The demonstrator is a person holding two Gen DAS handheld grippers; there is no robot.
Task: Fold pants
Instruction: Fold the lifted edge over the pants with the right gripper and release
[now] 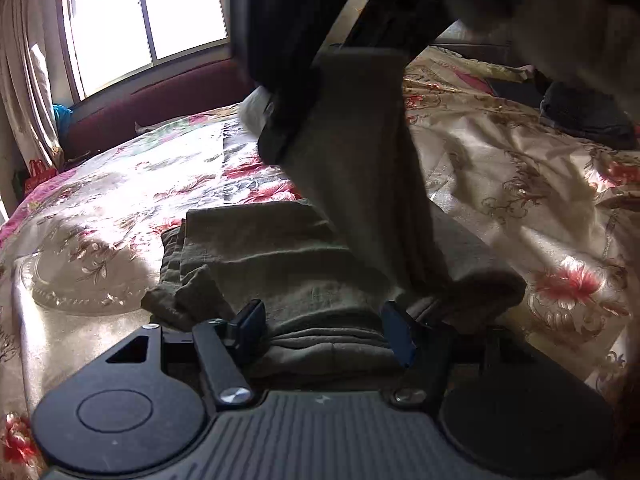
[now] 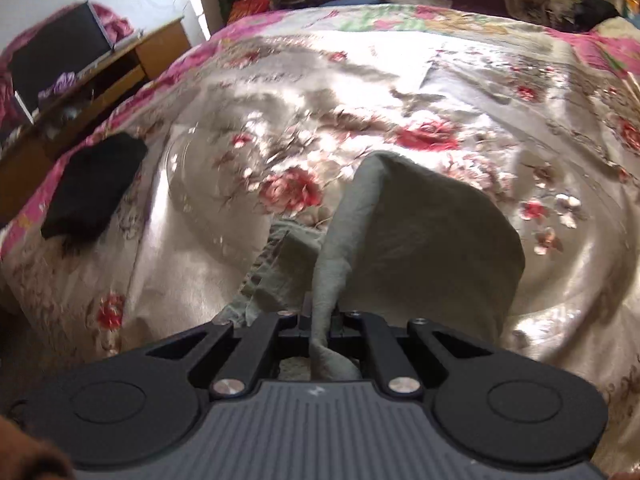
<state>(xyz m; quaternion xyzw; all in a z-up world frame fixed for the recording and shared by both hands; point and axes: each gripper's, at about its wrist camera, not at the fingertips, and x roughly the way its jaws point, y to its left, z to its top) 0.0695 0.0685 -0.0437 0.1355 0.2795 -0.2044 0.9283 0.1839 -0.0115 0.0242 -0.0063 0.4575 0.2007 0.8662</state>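
Right claw [image 2: 320,322] is pinching one end of the olive pants [image 1: 288,264] and lifting it above the bed [image 1: 520,184], while left claw [image 1: 324,320] is straddling the folded stack wide open; unpinned layers risk sliding askew.

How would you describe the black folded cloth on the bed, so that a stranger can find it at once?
Start from the bed with the shiny floral cover. Go to the edge that runs beside the wooden desk. There lies the black folded cloth, flat and apart from everything else. It is plain black, unlike the olive pants, which the right gripper holds near the middle of the bed.
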